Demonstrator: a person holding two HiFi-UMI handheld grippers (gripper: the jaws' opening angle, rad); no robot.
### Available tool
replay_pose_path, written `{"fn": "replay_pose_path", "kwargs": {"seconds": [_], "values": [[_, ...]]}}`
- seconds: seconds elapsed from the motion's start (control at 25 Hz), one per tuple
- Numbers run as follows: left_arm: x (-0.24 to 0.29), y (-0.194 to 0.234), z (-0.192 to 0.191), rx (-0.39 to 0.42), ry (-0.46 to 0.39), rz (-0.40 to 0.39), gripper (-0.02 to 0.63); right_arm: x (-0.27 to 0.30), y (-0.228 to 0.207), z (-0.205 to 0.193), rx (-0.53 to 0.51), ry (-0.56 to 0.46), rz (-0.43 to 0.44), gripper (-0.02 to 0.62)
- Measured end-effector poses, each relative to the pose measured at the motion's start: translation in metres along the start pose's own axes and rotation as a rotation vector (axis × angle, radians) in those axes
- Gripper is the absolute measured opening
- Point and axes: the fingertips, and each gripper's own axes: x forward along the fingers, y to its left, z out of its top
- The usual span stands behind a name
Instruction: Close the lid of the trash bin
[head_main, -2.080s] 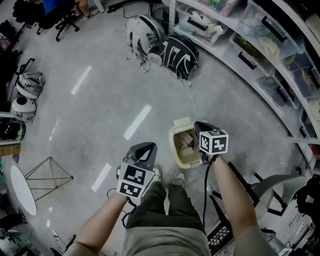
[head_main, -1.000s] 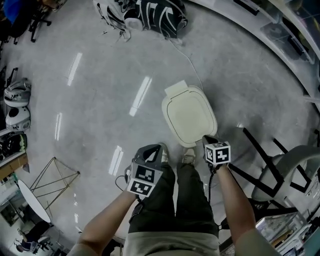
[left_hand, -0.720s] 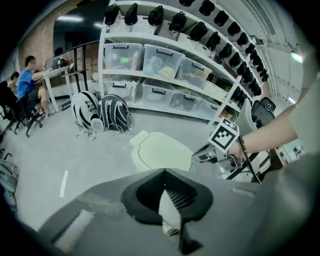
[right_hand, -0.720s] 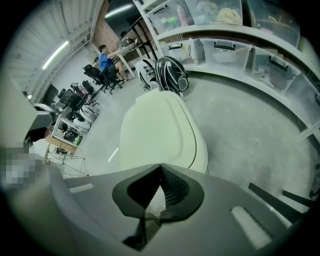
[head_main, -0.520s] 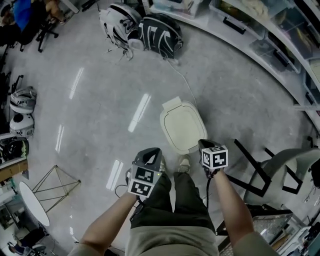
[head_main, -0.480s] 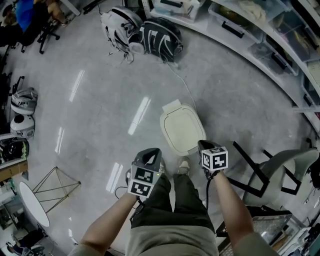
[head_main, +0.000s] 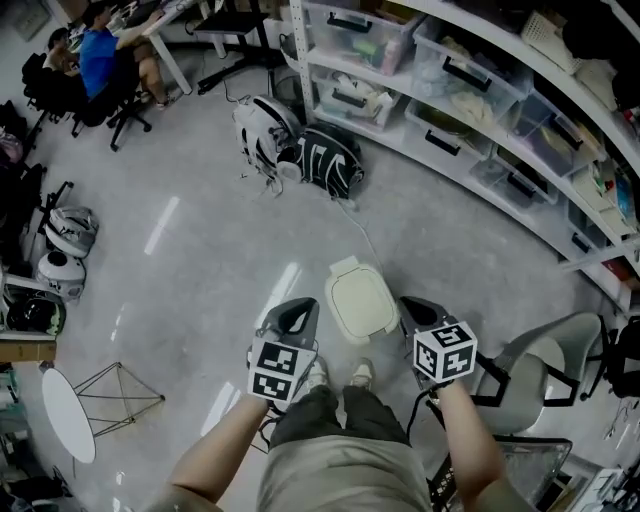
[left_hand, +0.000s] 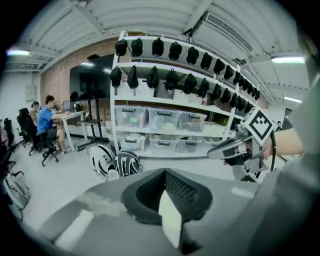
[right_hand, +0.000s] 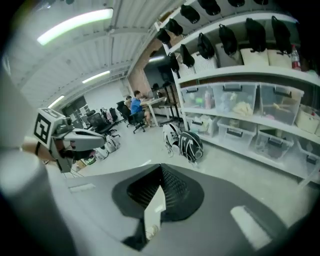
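Note:
The cream trash bin (head_main: 360, 303) stands on the grey floor just ahead of the person's shoes, its lid lying flat and closed. My left gripper (head_main: 301, 307) hovers to the bin's left, shut with nothing between its jaws. To the bin's right my right gripper (head_main: 407, 303) is held the same way, shut and empty, clear of the lid. In the left gripper view the left gripper (left_hand: 165, 173) points at the shelving, with the right gripper (left_hand: 231, 148) off to the side. The right gripper view has the right gripper (right_hand: 160, 168) meeting along one line. The bin is hidden in both gripper views.
Black-and-white bags (head_main: 300, 150) lie on the floor ahead, a white cable (head_main: 362, 232) running from them to the bin. Shelving with storage boxes (head_main: 470, 90) curves along the right. A chair (head_main: 535, 362) stands close on the right, helmets (head_main: 58, 240) at left, seated people (head_main: 95, 60) far left.
The bin's lid, open 2.1 s ago with the right gripper at it, now lies closed. Both grippers have drawn back and risen, and the head view has lifted toward the shelves.

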Motion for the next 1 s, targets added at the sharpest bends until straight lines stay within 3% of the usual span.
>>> {"fn": "replay_pose_path", "kwargs": {"seconds": [0.2,0.36,0.48,0.6,0.76,1.0], "values": [[-0.063,0.002,0.065,0.032,-0.122,0.035,0.003,-0.070,0.062,0.079,-0.100,-0.172,0.060,0.003],[-0.113,-0.009,0.113,0.055,-0.258,0.029,0.003,-0.121,0.106,0.121,-0.171,-0.284,0.081,0.003],[-0.146,-0.019,0.144,0.128,-0.331,0.037,0.003,-0.153,0.134,0.147,-0.219,-0.362,0.101,0.003],[-0.175,-0.028,0.168,0.171,-0.394,0.045,0.003,-0.182,0.157,0.171,-0.262,-0.436,0.121,0.003],[-0.212,-0.034,0.201,0.127,-0.482,0.062,0.003,-0.218,0.182,0.206,-0.326,-0.529,0.134,0.003],[-0.242,-0.037,0.226,0.242,-0.561,0.147,0.003,-0.262,0.200,0.242,-0.393,-0.661,0.104,0.003]]}}
